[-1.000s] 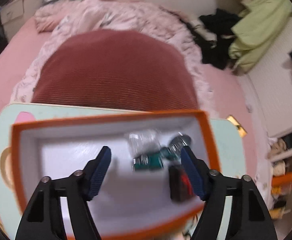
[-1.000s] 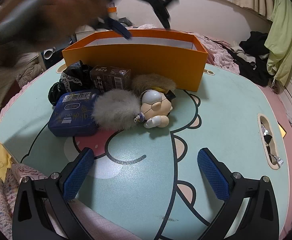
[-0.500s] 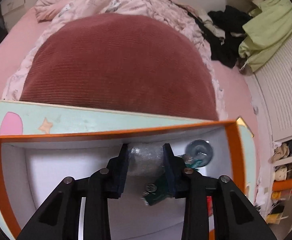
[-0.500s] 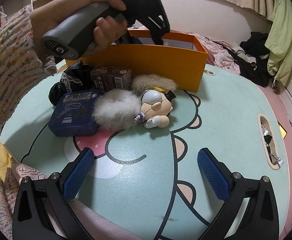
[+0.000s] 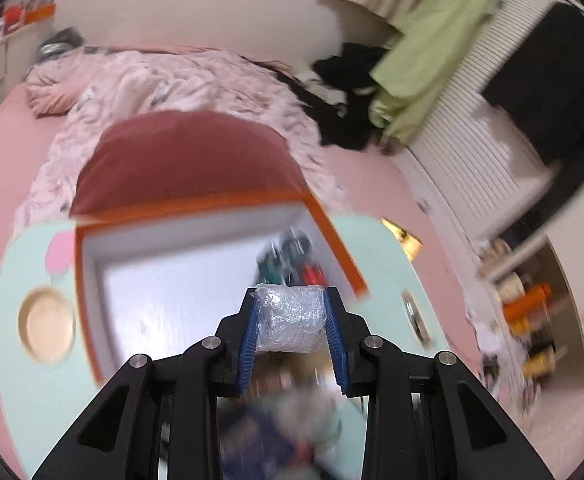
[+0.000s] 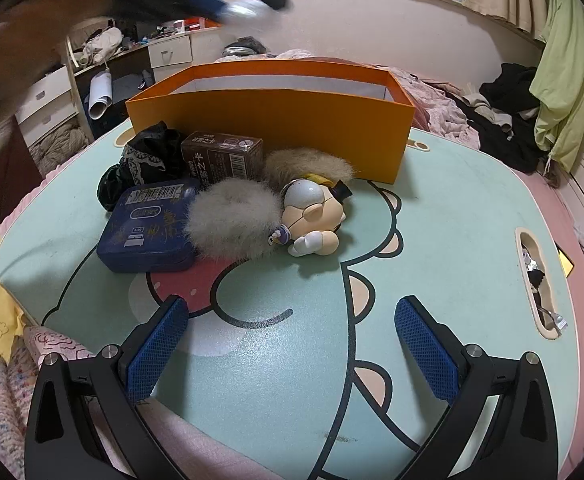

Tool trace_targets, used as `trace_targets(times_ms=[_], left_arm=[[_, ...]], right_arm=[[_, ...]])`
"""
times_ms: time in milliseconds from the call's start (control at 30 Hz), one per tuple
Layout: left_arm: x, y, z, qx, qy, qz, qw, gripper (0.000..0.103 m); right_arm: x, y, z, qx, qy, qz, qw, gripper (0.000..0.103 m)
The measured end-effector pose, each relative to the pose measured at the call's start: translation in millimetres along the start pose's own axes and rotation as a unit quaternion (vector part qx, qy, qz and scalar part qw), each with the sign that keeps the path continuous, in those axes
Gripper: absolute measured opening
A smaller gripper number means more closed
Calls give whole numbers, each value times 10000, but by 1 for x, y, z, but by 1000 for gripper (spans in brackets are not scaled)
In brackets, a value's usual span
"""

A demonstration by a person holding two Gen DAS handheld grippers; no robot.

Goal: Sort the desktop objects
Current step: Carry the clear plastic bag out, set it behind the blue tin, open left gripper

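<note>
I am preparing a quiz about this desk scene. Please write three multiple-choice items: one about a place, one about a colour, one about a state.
1. Where does the blue tin lie?
A. inside the box
B. on the table mat, in front of the box
C. on the bed

2. What colour is the box outside?
A. orange
B. green
C. white

3. What does the left gripper do?
A. stands open, empty
B. clamps a bubble-wrapped bundle
C. clamps the figurine

Key: 1 B, it rests on the mat; 2 A, its wall is orange; 3 B, both pads press the bundle.
</note>
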State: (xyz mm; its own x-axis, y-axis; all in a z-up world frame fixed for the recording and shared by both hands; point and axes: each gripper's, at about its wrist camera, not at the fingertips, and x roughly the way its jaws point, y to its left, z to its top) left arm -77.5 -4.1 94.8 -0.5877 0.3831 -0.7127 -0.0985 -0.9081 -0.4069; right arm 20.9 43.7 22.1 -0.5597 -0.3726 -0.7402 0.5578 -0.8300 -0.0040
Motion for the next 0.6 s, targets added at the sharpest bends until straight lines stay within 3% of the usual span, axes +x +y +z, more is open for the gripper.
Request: trace_targets(times_ms=[133,200,267,333,400,433,533,600], left_arm=[[8,6,-45,-35,386,-209,9990,30],[18,12,-56,-24,439,-66,9990,31],[19,20,-57,-67,148,334,9993,41],[7,24,-58,-149,-253,499,9983,44],[-15,25,-62,-122,-753,599,9953,61],[-22,23,-64,-58,-870,592,9944,76],[-47,16,-80,246,-1125,520,9920,81],[-53,9,-100,483,-1075,644,9909,90]], right_arm=[[-1,1,-1,-1,-1,1,10000,103],[-1,1,-1,-1,0,0,10000,103],[-1,1,-1,-3,0,-2,10000,103],[-2,1,-1,-3,0,1,10000,103],[-1,1,-1,-3,2,-1,10000,103],[-1,1,-1,-3,3,-2,10000,103],[-1,1,-1,-3,3,-3,10000,103],[-1,1,-1,-4,3,-2,10000,103]])
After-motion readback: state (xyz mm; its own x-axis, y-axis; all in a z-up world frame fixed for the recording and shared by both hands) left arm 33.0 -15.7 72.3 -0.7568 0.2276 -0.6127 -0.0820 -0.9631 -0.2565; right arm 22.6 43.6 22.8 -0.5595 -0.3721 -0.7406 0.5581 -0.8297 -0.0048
